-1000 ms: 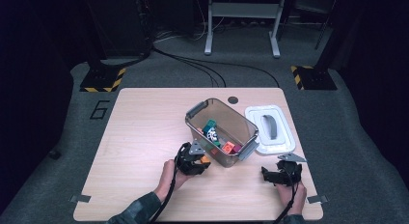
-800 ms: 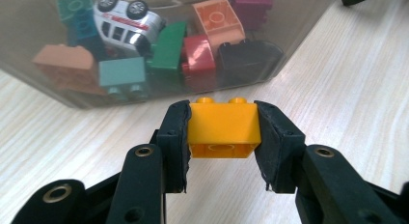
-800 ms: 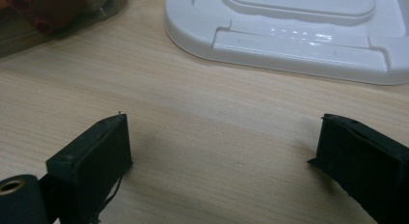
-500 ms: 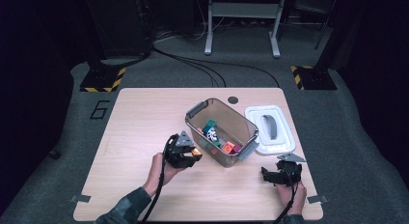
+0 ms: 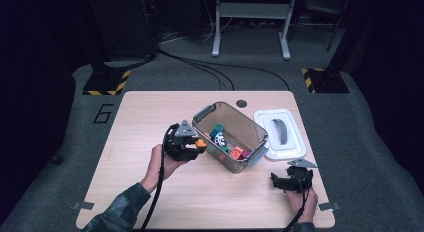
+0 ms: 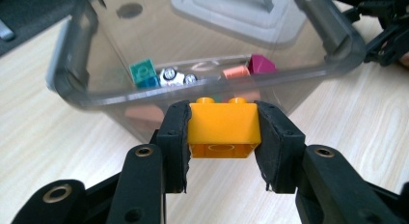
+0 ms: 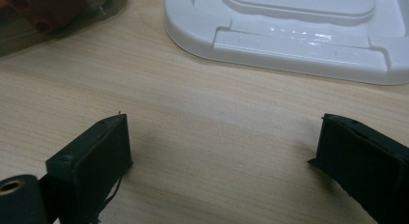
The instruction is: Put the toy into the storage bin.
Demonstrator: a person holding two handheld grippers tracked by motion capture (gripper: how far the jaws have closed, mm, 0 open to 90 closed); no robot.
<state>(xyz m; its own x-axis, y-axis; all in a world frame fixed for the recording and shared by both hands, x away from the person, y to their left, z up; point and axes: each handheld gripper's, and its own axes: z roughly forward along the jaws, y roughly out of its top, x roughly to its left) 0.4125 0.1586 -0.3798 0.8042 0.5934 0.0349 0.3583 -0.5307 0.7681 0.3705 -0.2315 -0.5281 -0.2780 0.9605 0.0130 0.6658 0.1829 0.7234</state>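
My left gripper (image 5: pixel 192 144) sits just left of the clear bin (image 5: pixel 231 137), its jaws clamped on the 2 side faces of an orange brick (image 6: pixel 223 130). The left gripper view shows what the high view cannot: the brick's 2 studs point up, it hangs level with the bin's near rim, and past that rim lie a green brick (image 6: pixel 143 72), a white wheeled piece (image 6: pixel 172 77), a salmon brick (image 6: pixel 236 72) and a magenta brick (image 6: pixel 262 64). From above, the orange brick is just a small dot at the bin's left wall.

Right of the bin, the white lid (image 5: pixel 280 134) lies flat on the table (image 5: pixel 135 122), handle up. My right gripper (image 5: pixel 291 181) rests near the bin's lower right corner, jaws spread wide with bare wood between them; the right gripper view puts the lid's edge just ahead.

The only writing is a painted "6" (image 5: pixel 103 113) on the floor, well left of the bin.

Since 1 second ago, my left gripper has risen and drawn back from the bin's wall, carrying the brick; the right one has kept still.
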